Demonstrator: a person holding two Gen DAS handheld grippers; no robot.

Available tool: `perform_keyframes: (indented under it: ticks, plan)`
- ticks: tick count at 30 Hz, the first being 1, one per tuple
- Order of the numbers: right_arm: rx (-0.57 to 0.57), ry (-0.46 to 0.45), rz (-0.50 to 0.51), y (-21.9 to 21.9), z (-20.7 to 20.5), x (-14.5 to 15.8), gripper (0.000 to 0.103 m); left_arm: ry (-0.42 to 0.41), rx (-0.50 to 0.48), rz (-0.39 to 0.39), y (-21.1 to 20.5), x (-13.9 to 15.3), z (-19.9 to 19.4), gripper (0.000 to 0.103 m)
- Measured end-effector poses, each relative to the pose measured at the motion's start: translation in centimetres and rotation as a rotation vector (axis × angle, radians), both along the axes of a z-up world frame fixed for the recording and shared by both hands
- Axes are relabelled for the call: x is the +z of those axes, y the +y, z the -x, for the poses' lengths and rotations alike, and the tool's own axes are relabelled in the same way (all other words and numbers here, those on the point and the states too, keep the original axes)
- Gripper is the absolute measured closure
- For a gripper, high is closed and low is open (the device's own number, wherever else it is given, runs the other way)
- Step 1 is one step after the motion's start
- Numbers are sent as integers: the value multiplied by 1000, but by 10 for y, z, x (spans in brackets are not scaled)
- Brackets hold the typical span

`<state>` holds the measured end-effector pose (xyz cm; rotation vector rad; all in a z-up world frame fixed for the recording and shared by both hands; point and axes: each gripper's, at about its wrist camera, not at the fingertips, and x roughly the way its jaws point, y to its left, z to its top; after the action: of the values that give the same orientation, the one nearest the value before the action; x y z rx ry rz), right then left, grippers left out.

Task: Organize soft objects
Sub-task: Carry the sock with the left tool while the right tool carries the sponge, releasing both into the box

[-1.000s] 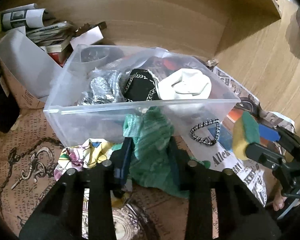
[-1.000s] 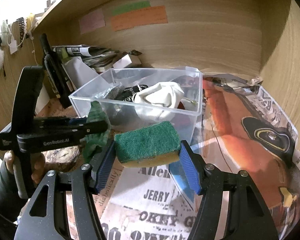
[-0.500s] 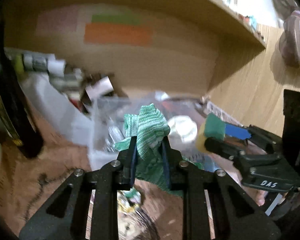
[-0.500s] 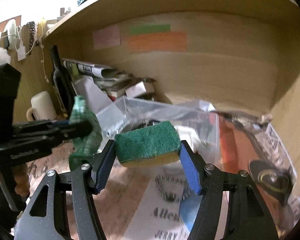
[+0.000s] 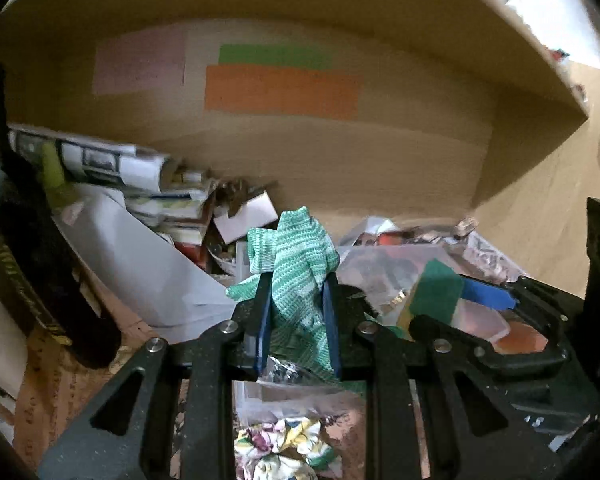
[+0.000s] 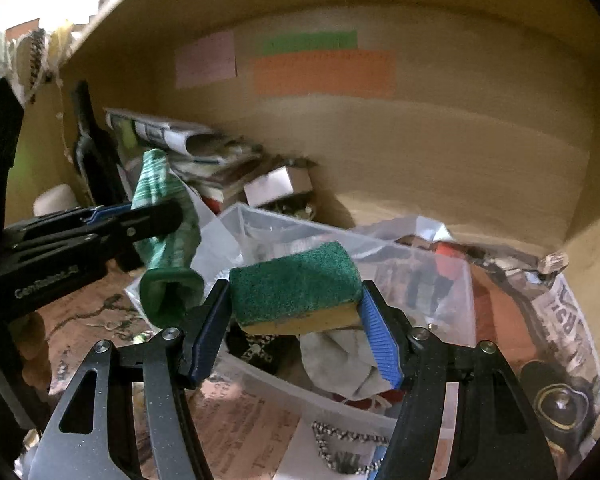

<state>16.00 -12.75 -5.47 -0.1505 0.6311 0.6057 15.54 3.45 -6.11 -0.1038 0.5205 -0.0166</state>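
Observation:
My left gripper [image 5: 296, 304] is shut on a green and white knitted cloth [image 5: 296, 252], held up in the air; it also shows at the left of the right wrist view [image 6: 168, 236]. My right gripper [image 6: 296, 320] is shut on a green and yellow sponge [image 6: 296, 284], held above the clear plastic bin [image 6: 296, 236]. The sponge also shows in the left wrist view [image 5: 434, 292]. The bin holds a white cloth [image 6: 340, 360] and a dark patterned item [image 6: 256, 350]. A floral cloth [image 5: 280, 448] lies below my left gripper.
A stack of papers and books [image 6: 204, 160] and a small white box [image 6: 278, 184] sit behind the bin. A dark bottle [image 5: 32, 264] stands at the left. Newspaper [image 6: 556, 332] covers the right. A black and white braided band [image 6: 340, 440] lies in front of the bin.
Both grippers have risen with their loads. The green cloth has been lifted off the bin's front and the sponge now hangs over the bin.

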Motion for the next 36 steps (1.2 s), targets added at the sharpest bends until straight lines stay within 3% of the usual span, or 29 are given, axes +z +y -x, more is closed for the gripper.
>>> perform_keyframes:
  ticks: [13,18,20,31,34,36]
  plan:
    - [13,84,68,9,-14,-28,41,88,-36,-71,-15,-30,-39,79]
    - [-2,89,75,8,-16,-27,33,127,-35,-48,-12,-36,-42,52]
    - [-7,95,72,6,-17,-26,27,126,-30,-39,-10,-35,-40,49]
    - [-22,40,31,-7,0,-7,17,39,-55,-25,-9,-4,2,35]
    - [-41,20,7,-15,8,1,15,10,-50,-23,-7,6,15,25]
    - [-50,6,-6,-21,15,6,15,-10,-41,-16,-4,11,25,11]
